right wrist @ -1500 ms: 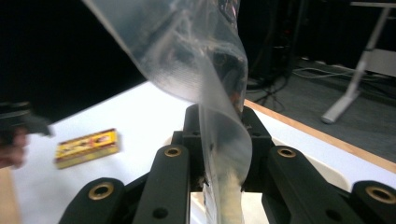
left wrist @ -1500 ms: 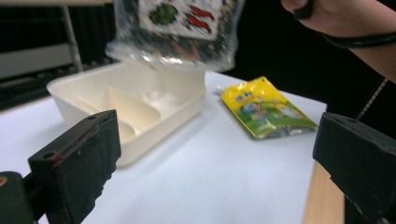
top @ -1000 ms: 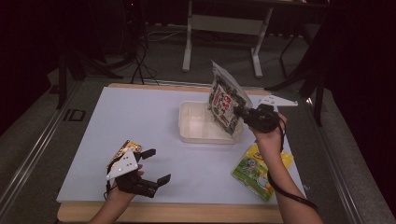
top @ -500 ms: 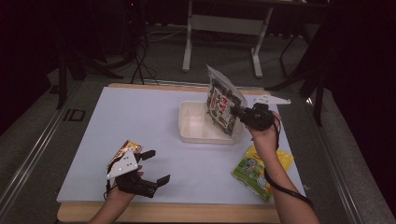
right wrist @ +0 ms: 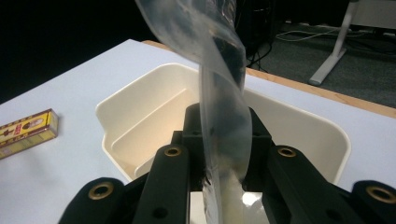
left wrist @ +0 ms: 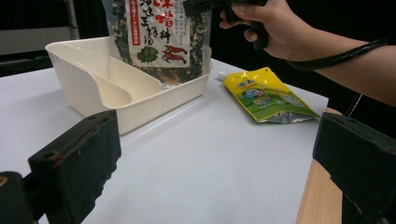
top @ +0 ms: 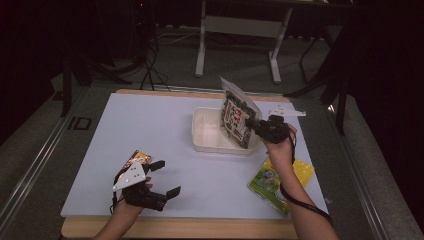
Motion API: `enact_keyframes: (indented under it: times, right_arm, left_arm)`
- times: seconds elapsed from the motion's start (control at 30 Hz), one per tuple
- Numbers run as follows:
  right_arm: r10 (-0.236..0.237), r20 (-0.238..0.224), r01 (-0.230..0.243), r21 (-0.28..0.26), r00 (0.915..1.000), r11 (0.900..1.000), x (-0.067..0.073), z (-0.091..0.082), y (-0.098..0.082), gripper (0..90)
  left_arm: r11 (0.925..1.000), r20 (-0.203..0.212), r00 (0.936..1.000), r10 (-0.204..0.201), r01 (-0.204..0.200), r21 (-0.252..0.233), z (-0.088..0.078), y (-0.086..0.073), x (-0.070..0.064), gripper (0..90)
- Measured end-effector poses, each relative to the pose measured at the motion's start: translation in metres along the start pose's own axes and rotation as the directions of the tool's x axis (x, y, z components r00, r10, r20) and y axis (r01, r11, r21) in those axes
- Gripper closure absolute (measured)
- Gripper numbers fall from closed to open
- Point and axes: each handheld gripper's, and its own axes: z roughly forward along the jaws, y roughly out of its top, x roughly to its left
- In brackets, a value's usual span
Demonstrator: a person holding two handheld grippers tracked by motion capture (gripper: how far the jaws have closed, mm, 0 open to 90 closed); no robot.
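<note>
the right gripper point(top: 255, 128) is clamped on the edge of a snack bag point(top: 239, 119), which hangs tilted over the white bin point(top: 205, 134), its lower end down inside the wall at 3 o'clock. my guess is that the bag is going into the bin. it is flat, crinkly film, clear at the rim and printed on the face, so it could bend and catch on the bin's low divider or lean out over the rim instead of lying flat. a thin edge grip could also let it slide free early. the bin is hard, smooth plastic with rounded corners.

the left gripper point(top: 164, 177) rests at 7 o'clock on the table point(top: 150, 125), jaws apart and holding nothing. a small cardboard box point(top: 139, 158) lies just beside it. a glossy yellow-green pouch point(top: 274, 179) lies flat at 4 o'clock.
</note>
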Motion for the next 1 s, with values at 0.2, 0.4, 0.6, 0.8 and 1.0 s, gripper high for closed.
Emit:
enact_keyframes:
  times: [0.2,0.4,0.6,0.8,1.0]
  right_arm:
    - [0.007,0.002,-0.007,-0.002,1.0,1.0,0.0,0.001,0.0,76.5]
    - [0.017,-0.003,-0.017,0.01,0.9999,1.0,-0.003,0.002,0.003,76.3]
    - [0.005,0.012,-0.005,0.019,0.9999,1.0,0.001,0.0,0.005,73.8]
    - [-0.005,0.01,0.005,-0.017,0.9999,1.0,0.005,-0.012,0.012,57.7]
    - [-0.013,0.016,0.013,-0.022,0.9998,1.0,0.009,-0.033,0.011,47.6]
  left_arm:
    - [0.9999,-0.002,1.0,-0.009,0.009,0.006,0.002,-0.001,0.001,1.2]
    - [0.9999,-0.004,0.9999,-0.016,0.016,0.005,0.003,-0.001,0.001,1.2]
    - [0.9996,-0.004,0.9996,-0.027,0.027,0.0,0.003,-0.001,0.003,1.2]
    - [0.9997,-0.006,0.9997,-0.023,0.023,0.007,0.004,-0.002,0.002,1.2]
    - [0.9992,-0.01,0.9993,-0.036,0.036,0.013,0.003,-0.006,0.003,1.2]
